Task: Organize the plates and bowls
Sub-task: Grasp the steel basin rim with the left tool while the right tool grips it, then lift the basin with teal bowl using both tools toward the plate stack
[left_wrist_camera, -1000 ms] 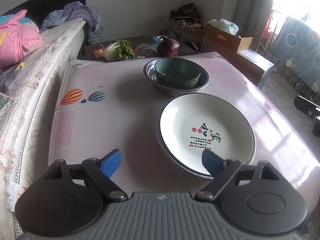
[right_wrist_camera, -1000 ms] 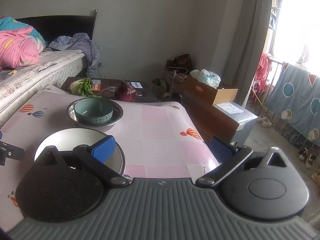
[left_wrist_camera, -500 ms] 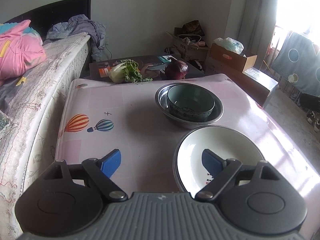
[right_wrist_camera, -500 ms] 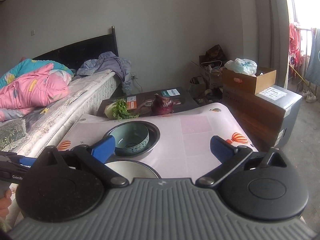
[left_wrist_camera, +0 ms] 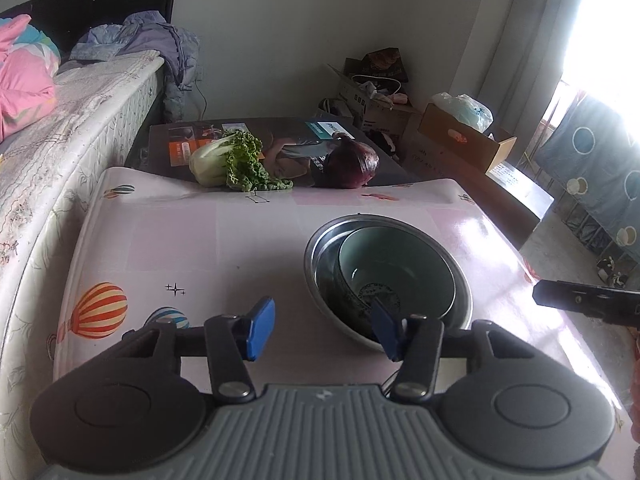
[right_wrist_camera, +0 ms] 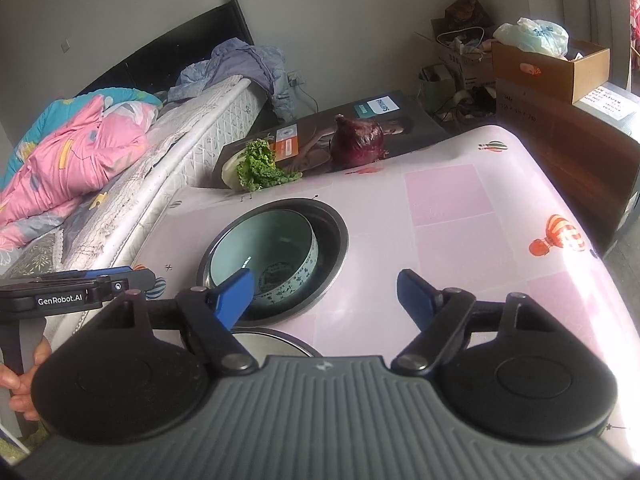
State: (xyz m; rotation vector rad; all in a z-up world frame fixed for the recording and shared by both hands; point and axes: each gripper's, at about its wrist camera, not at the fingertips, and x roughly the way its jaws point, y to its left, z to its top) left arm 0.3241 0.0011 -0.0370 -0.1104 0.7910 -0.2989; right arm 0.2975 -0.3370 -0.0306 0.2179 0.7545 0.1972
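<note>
White plate (right_wrist_camera: 272,340) nearer, mostly hidden

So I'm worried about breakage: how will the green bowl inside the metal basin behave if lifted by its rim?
The green bowl looks glazed ceramic, so probably stiff, slippery and chippable. It sits loose in the metal basin, so it may slide or clink.
</note>
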